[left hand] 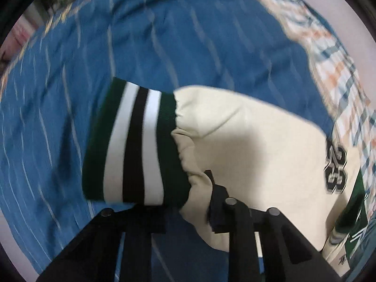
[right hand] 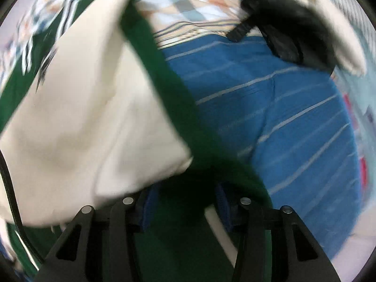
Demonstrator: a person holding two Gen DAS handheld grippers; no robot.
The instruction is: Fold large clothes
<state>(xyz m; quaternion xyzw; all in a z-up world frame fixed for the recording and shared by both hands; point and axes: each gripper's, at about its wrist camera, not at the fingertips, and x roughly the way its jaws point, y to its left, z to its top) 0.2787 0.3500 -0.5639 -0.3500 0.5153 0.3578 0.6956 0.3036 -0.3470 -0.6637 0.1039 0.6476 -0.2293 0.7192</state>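
A cream and green varsity jacket hangs over a blue striped bedspread (left hand: 188, 42). In the left wrist view my left gripper (left hand: 185, 202) is shut on the cream sleeve (left hand: 258, 141) just behind its green, white and black striped cuff (left hand: 134, 145); a "23" patch (left hand: 336, 169) shows at the right. In the right wrist view my right gripper (right hand: 185, 202) is shut on the jacket's green hem (right hand: 178, 108), with cream fabric (right hand: 94, 108) draped to the left. The left gripper (right hand: 289, 30) with the sleeve shows blurred at the top right.
The blue bedspread (right hand: 293, 122) with pale stripes lies under everything. A plaid patterned cloth (left hand: 338, 65) borders the bed at the far side, also in the right wrist view (right hand: 188, 2). A black zipper edge (right hand: 9, 188) runs down the left.
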